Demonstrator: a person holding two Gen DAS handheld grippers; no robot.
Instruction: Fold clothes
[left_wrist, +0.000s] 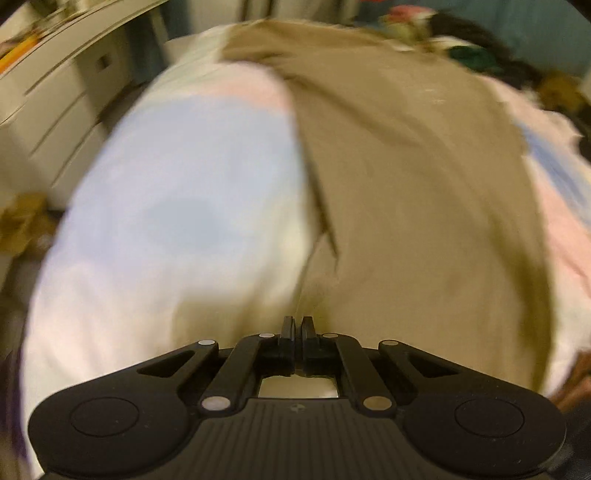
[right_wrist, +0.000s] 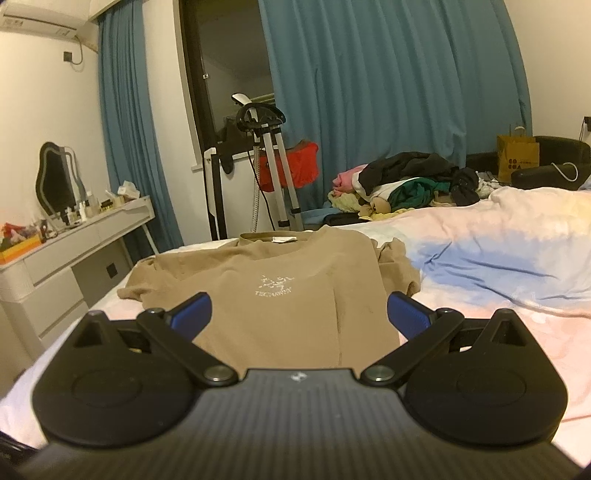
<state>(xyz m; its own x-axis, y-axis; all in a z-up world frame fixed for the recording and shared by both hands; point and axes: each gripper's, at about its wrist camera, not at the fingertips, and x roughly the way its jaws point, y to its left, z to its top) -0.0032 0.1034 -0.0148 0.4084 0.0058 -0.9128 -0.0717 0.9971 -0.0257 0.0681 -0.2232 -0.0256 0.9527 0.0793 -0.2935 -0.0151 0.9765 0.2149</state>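
A tan T-shirt with a pale chest logo lies spread on the bed, collar at the far end. In the blurred left wrist view the same shirt fills the centre and right. My left gripper is shut, its black fingers pressed together at the shirt's near hem; whether cloth is pinched between them is unclear. My right gripper is wide open, its blue pads apart above the shirt's lower part, holding nothing.
The bed has a pink, white and blue cover. A heap of mixed clothes lies at the far end. A white dresser stands left of the bed. A garment steamer stand and blue curtains are behind.
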